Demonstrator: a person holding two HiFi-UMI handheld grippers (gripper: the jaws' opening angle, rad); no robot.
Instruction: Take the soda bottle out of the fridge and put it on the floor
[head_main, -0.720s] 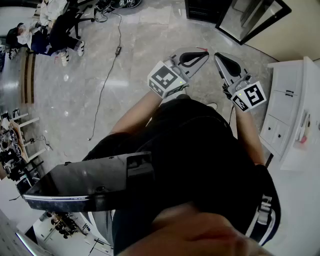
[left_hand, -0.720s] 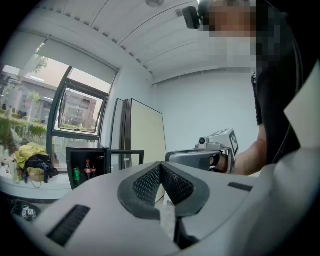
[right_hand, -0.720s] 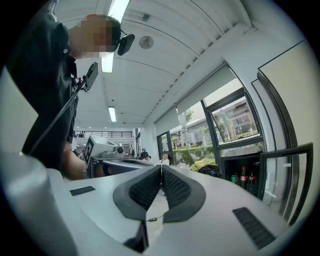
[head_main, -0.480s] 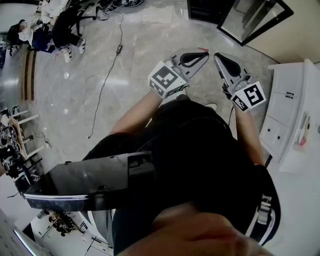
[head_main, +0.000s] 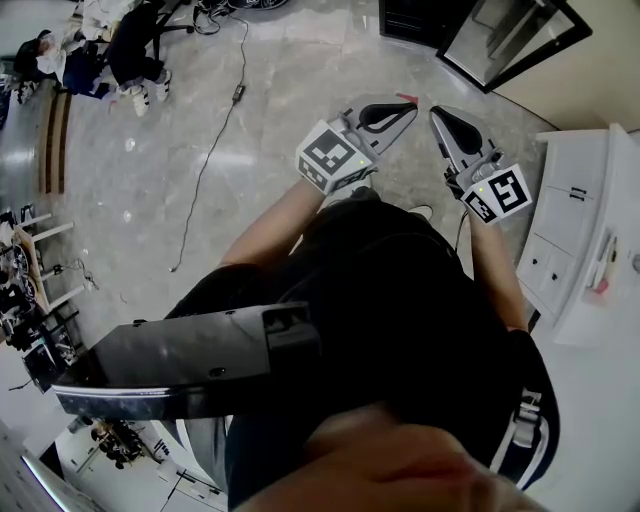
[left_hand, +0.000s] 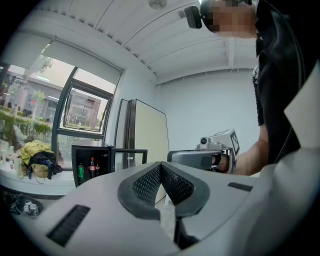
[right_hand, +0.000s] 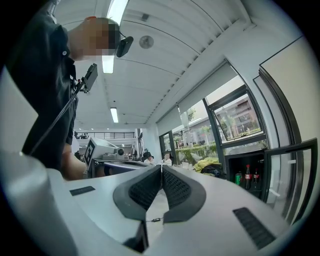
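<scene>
Both of my jaws are pressed together with nothing between them. The left gripper (left_hand: 160, 167) and the right gripper (right_hand: 161, 167) are held about level, side by side, aimed toward the fridge (left_hand: 92, 150) and well apart from it. The fridge door (left_hand: 129, 149) stands swung open. The soda bottle (left_hand: 92, 167) is upright inside the fridge. A second bottle stands just beside it, and a green can (left_hand: 80, 172) stands on its other side. I judge the task hardly begun, as nothing has been taken out of the fridge yet.

What worries me from here:

- **Closed jaws:** If I reach the fridge with the jaws closed like this, the tips will shove the bottle instead of straddling it. It could then tip against its neighbour. They need to be opened before I reach in.
- **Crowded items:** The bottles and can stand close together inside the fridge. A jaw coming in off-centre could wedge between two of them or knock the can over.
- **The open door:** It juts out from the fridge on one side, so a gripper swinging wide could clip its frame.
- **The cable:** A cable (head_main: 215, 150) trails across the floor (head_main: 280, 100) off to the side of the fridge. If I drift that way while walking up, it could catch a foot.
- **Setting down:** A round bottle gripped low or loosely may slip or swing on the way down in front of the fridge.
</scene>
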